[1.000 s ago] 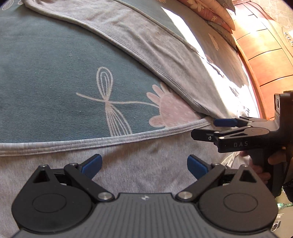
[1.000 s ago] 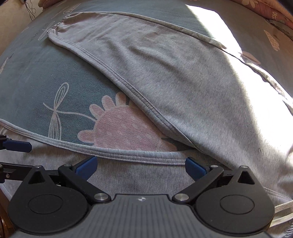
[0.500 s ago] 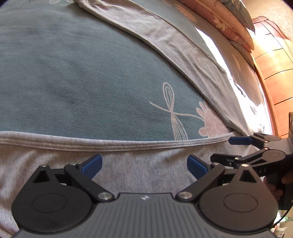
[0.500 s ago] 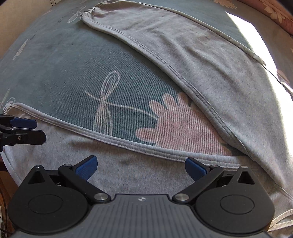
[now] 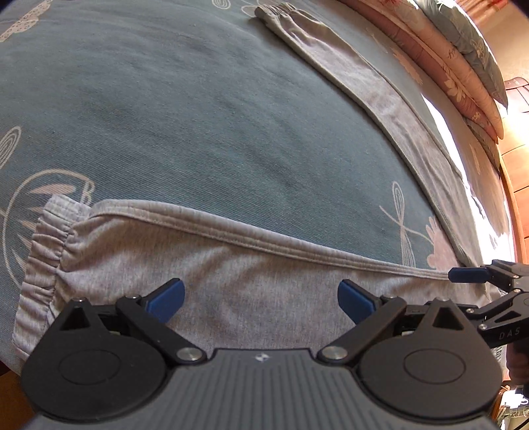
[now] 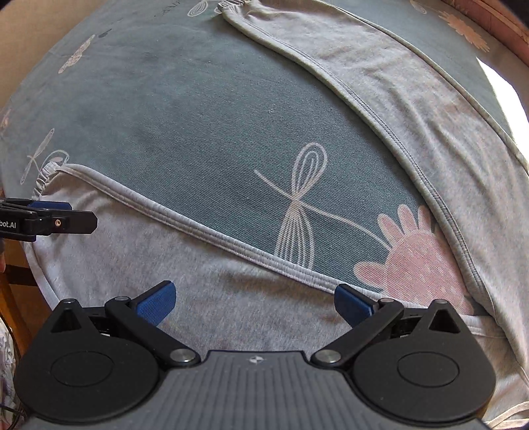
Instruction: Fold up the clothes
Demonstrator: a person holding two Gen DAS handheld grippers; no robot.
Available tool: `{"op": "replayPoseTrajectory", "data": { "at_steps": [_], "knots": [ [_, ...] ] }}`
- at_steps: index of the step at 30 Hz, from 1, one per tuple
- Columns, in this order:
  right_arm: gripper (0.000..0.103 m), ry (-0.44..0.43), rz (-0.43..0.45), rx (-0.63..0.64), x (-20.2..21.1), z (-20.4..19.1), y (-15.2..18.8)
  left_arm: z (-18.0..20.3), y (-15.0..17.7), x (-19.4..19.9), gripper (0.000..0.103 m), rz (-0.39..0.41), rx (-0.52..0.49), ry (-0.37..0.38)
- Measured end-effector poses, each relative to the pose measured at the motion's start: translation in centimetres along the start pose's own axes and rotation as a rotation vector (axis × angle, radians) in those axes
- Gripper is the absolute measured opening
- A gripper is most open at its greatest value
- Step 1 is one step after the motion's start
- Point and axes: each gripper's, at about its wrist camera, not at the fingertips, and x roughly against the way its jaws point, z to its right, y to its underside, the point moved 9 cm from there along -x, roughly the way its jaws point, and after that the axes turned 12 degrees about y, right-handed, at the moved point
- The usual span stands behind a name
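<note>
A pair of grey jogging trousers lies spread in a V on a teal bed cover. The near leg (image 5: pixel 251 284) runs across the front, its gathered cuff (image 5: pixel 43 264) at the left. The far leg (image 5: pixel 373 86) stretches away to a second cuff (image 5: pixel 277 10). My left gripper (image 5: pixel 261 297) hovers open over the near leg close to the cuff. My right gripper (image 6: pixel 254 301) is open above the same leg (image 6: pixel 211 284) nearer the crotch; the far leg (image 6: pixel 413 99) runs up to the right. Each gripper shows in the other's view: the right gripper (image 5: pixel 476 281) and the left gripper (image 6: pixel 49 218).
The teal bed cover (image 6: pixel 205 125) carries pale dragonfly and pink flower prints (image 6: pixel 416 258). Stacked pillows (image 5: pixel 463 66) lie at the far right, beside a wooden headboard (image 5: pixel 519 185). The bed's near left edge drops to a wooden floor (image 6: pixel 13 297).
Both views have slid left along the near trouser leg, so its gathered cuff has come into sight. Both grippers stayed open and hold nothing.
</note>
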Motion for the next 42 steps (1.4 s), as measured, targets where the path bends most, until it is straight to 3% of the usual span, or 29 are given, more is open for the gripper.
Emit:
{"op": "replayPoseTrajectory", "data": {
  "at_steps": [9, 16, 18, 21, 24, 28, 35, 42],
  "knots": [
    [0.103, 0.025, 0.002, 0.008, -0.4, -1.0, 0.1, 0.5, -0.1, -0.1, 0.098, -0.001, -0.025, 0.036],
    [0.103, 0.026, -0.014, -0.026, -1.2, -0.8, 0.5, 1.8, 2.4, -0.7, 0.098, -0.102, -0.167, 0.021],
    [0.103, 0.026, -0.014, -0.031, -1.4, -0.8, 0.5, 1.7, 2.5, -0.6, 0.099, -0.099, -0.191, 0.006],
    [0.103, 0.039, -0.008, -0.032, -1.5, -0.6, 0.3, -0.7, 1.8, 0.3, 0.099, -0.055, -0.165, -0.077],
    [0.103, 0.045, -0.005, -0.044, -1.2, -0.6, 0.3, -4.3, 0.7, 1.7, 0.098, -0.026, -0.073, -0.160],
    [0.103, 0.047, 0.002, -0.059, -0.7, -0.6, 0.3, -3.9, -0.3, 2.8, 0.098, 0.006, -0.034, -0.115],
    [0.103, 0.024, -0.028, -0.041, -1.5, -1.9, 1.3, 1.2, 1.4, 0.2, 0.098, -0.041, -0.122, 0.009],
    [0.103, -0.023, -0.029, -0.022, -2.7, -2.3, 1.9, 0.8, 3.1, -1.4, 0.102, -0.052, -0.127, -0.038]
  ]
}}
